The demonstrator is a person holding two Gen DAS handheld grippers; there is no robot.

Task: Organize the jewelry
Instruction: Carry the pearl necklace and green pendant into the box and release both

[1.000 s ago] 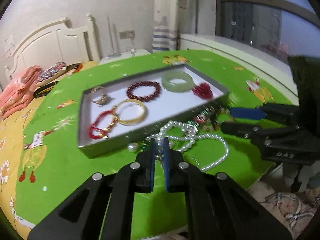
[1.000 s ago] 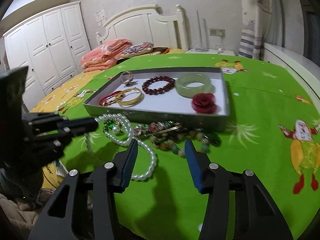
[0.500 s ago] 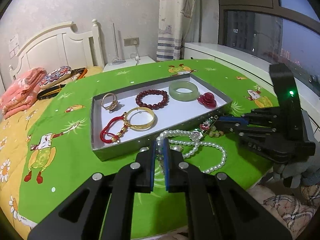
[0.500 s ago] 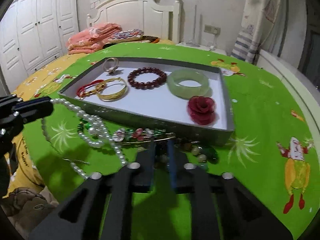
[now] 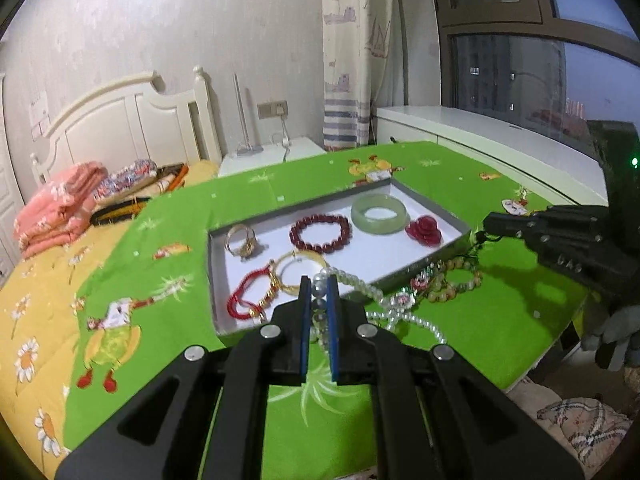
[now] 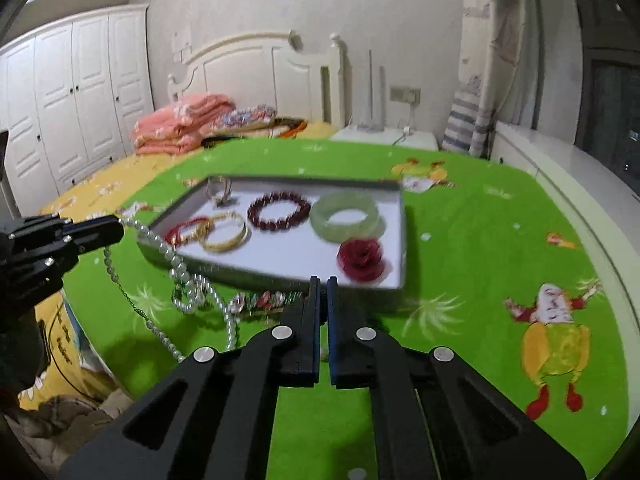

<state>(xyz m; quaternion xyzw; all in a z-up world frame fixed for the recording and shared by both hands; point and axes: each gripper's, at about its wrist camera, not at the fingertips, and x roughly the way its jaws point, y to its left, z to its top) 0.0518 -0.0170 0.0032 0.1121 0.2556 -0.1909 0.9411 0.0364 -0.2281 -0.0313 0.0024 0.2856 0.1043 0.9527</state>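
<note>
1. Our left gripper (image 5: 319, 294) pinches the pearl strand (image 5: 362, 288); a bead shows between its nearly closed blue fingers (image 5: 331, 300). In the right view the strand (image 6: 176, 264) runs taut from the left gripper (image 6: 114, 229) down to the green cloth (image 6: 460, 216).
2. Our right gripper (image 6: 321, 292) has its fingers (image 6: 332, 304) pressed close together with only a thin gap. From the left view, a dark chain (image 5: 476, 246) hangs from its tip (image 5: 489, 224), so it seems to pinch that; the bead cluster (image 5: 448, 280) below lies on the cloth.
3. Against a second ago: the right fingers were spread wide then and are closed now. Both grippers have risen, and the strand, which lay heaped on the cloth, is now partly lifted and stretched.
4. The tray (image 5: 214, 272) sits just beyond both grippers, unmoved. The strand's upper part crosses over its near edge.
5. In the tray we see a gold ring (image 5: 242, 242), a dark red bead bracelet (image 5: 320, 233), a jade bangle (image 5: 379, 213), a red rose piece (image 5: 424, 232), a gold bangle (image 5: 298, 270) and a red cord bracelet (image 5: 246, 294) touching that bangle.
6. Further off, folded pink bedding (image 6: 180, 128) lies by the headboard (image 6: 256, 64).
</note>
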